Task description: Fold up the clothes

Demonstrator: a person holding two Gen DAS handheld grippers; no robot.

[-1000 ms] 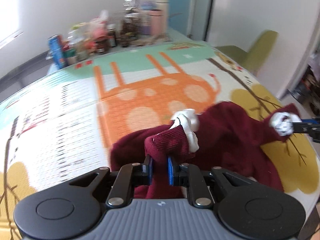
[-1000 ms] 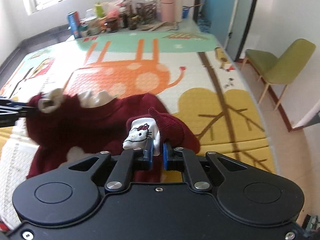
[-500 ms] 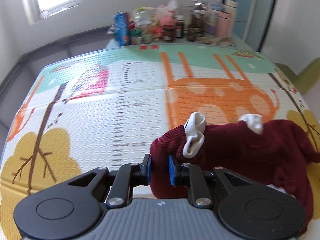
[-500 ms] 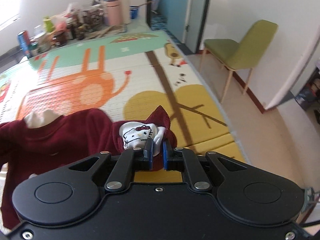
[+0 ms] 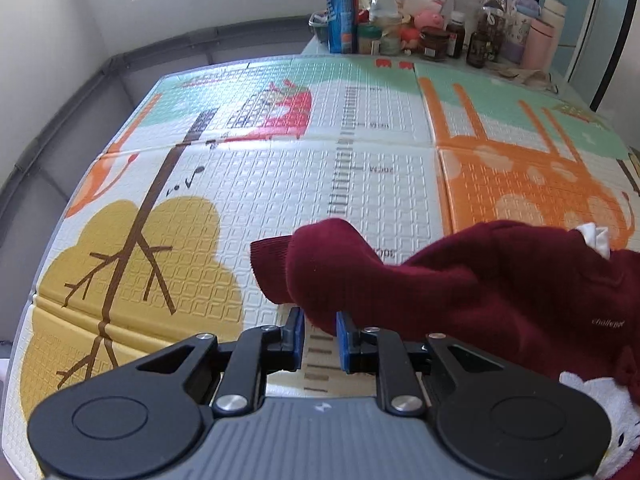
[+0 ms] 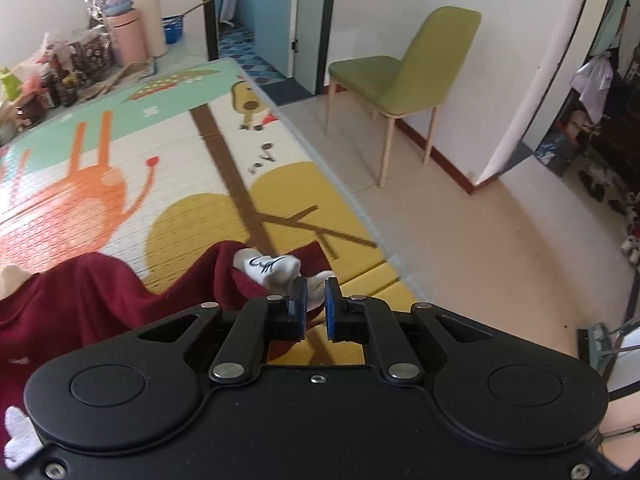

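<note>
In the left wrist view the left gripper [image 5: 318,332] sits at lower centre, its 2 blue pads nearly closed and pinching a fold of the dark red sweater [image 5: 500,280]. The ribbed cuff [image 5: 272,264] of the sleeve sticks out just above the pads, to their left. The rest of the garment spreads to the right edge of the frame, draped over the printed play mat [image 5: 280,184], with a bit of white trim [image 5: 596,236] showing at the upper right of the cloth. A cluster of cans and jars [image 5: 400,28] stands at the top centre, beyond the mat's far edge.

In the right wrist view the right gripper [image 6: 316,306] is at centre, jaws almost shut on the sweater's other sleeve end, where a white patch with black lines [image 6: 272,268] bunches just above the pads. The red cloth runs off to the lower left. A green chair [image 6: 400,72] stands on the floor at upper right.
</note>
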